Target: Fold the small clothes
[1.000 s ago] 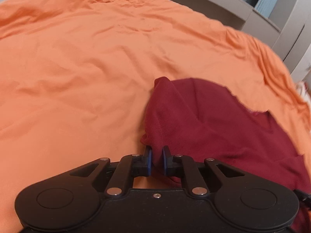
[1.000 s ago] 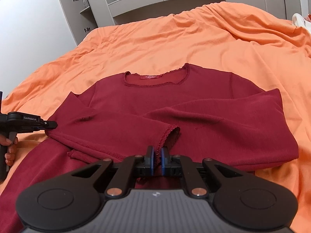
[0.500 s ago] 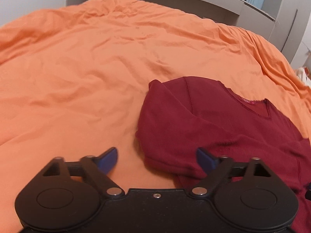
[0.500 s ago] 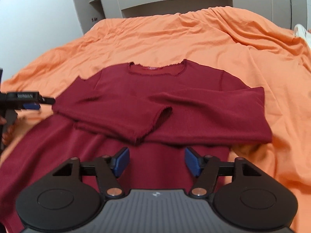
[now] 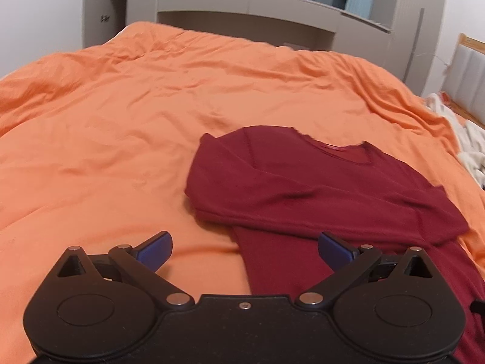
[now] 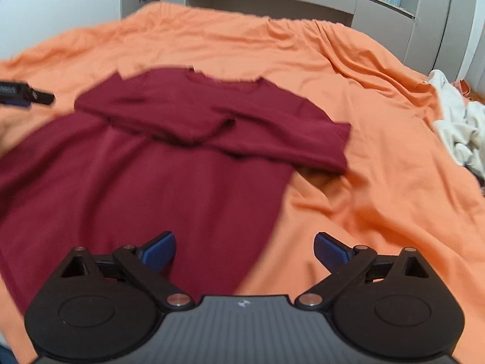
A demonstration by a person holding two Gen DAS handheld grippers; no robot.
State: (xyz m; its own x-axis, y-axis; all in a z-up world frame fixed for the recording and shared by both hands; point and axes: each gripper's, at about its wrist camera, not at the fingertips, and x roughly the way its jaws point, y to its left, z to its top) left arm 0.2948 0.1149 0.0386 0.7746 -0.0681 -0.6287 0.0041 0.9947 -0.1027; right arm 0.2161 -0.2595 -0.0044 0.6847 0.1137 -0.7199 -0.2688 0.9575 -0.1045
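Left gripper (image 5: 244,247): jaws spread wide, nothing between the blue pads (image 5: 154,247); it hovers near the camera over the orange bedspread (image 5: 121,121), with the left edge of the garment's body just under its right pad.
Right gripper (image 6: 244,247): also wide apart and holding nothing; its left pad sits above red cloth, its right pad above bare orange.
Red top (image 6: 182,157): a dark red long-sleeved top lying flat on the bed, neckline at the far end, hem toward the near side and running out of view on the near left in the right wrist view.
Sleeves: both are folded inward across the chest, the left sleeve (image 5: 318,203) lying as a band across the body, the right sleeve (image 6: 288,142) crossing in from the right; their cuffs meet near the middle.
Left gripper seen from the right: its black tip (image 6: 27,95) pokes in at the far left edge, just beside the top's left shoulder, apart from the cloth.
Bedspread: wrinkled orange, covering the whole bed under the top.
Pale laundry (image 6: 457,130): a heap of white cloth at the far right edge of the bed, well apart from the top.
Backdrop: a grey cabinet unit (image 5: 257,9) behind the far end of the bed.
Sharpness: the right wrist view is blurred.
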